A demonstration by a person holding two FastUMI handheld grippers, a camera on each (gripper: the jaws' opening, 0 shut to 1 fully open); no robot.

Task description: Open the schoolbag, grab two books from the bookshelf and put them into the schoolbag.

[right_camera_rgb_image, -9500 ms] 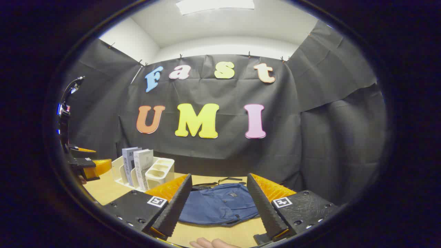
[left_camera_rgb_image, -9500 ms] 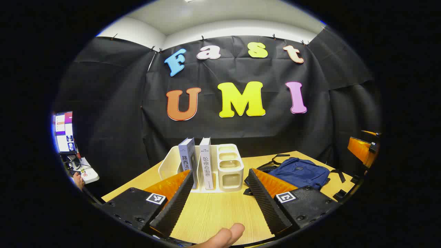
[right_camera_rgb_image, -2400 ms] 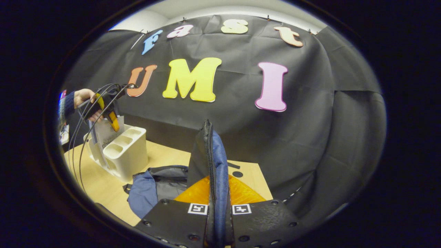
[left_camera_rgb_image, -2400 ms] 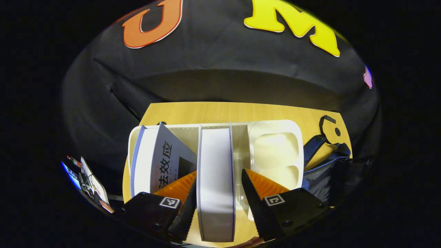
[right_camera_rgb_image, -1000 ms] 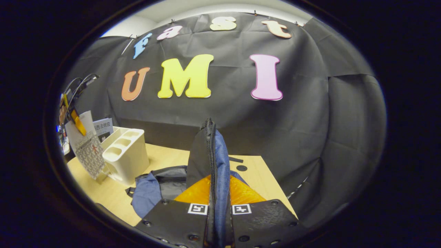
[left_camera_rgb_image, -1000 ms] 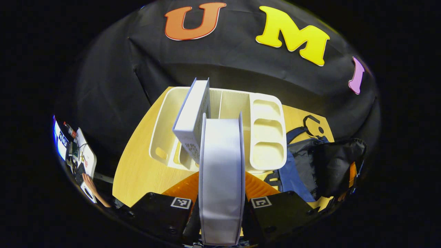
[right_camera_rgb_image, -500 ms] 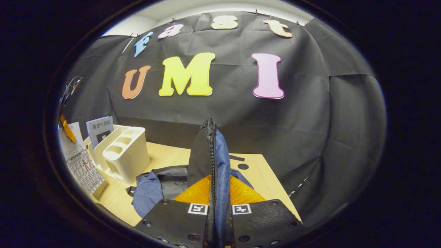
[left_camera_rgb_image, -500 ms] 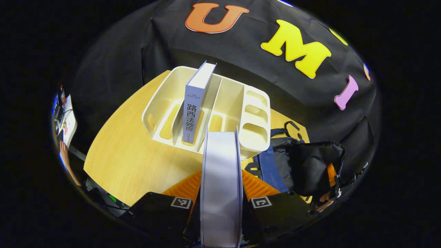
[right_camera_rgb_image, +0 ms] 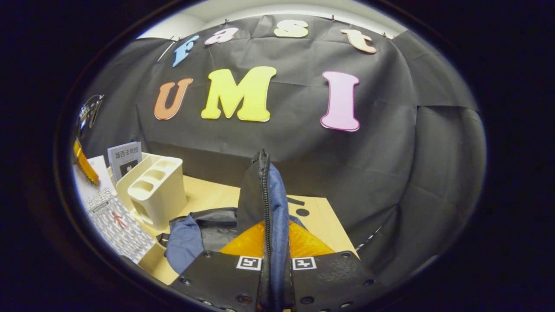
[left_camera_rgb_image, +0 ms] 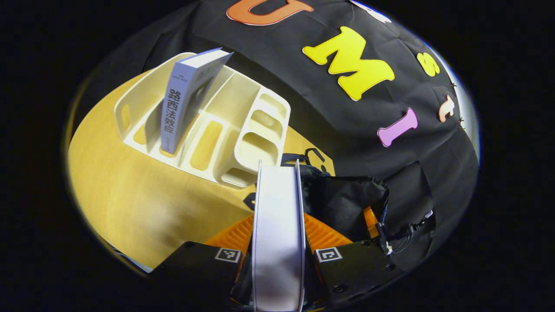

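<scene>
1. Now the left gripper [left_camera_rgb_image: 277, 242] has both fingers pressed on the covers of a white book [left_camera_rgb_image: 277, 225], which stands edge-on between them in the left gripper view, page block toward the camera.
2. Its camera looks steeply down and is rolled, so the wooden table [left_camera_rgb_image: 130, 195] and the cream bookshelf [left_camera_rgb_image: 243, 143] tilt across the upper left.
3. The right gripper [right_camera_rgb_image: 274, 260] is pinched tight on the raised zipper edge of the blue schoolbag [right_camera_rgb_image: 186, 242]; the flap rises straight up between its closed fingers in the right gripper view, and the bag's dark inside gapes to the left of it.
4. In the left gripper view the open schoolbag [left_camera_rgb_image: 342, 199] lies just beyond the held book, right of the bookshelf; the small shape at its far edge is probably the right gripper [left_camera_rgb_image: 373, 221], though it is too small to be sure.
5. A second book [left_camera_rgb_image: 182, 99] leans in a slot of the bookshelf, its spine toward the camera.
6. In the right gripper view the held book [right_camera_rgb_image: 117, 225] shows at the lower left, patterned cover outward, in front of the bookshelf [right_camera_rgb_image: 156, 190].
7. Against half a second ago, the left gripper has swung right toward the schoolbag, so the bookshelf has slid up and left, and the held book sits lower and nearer the bag; the right gripper keeps its hold unchanged.
</scene>
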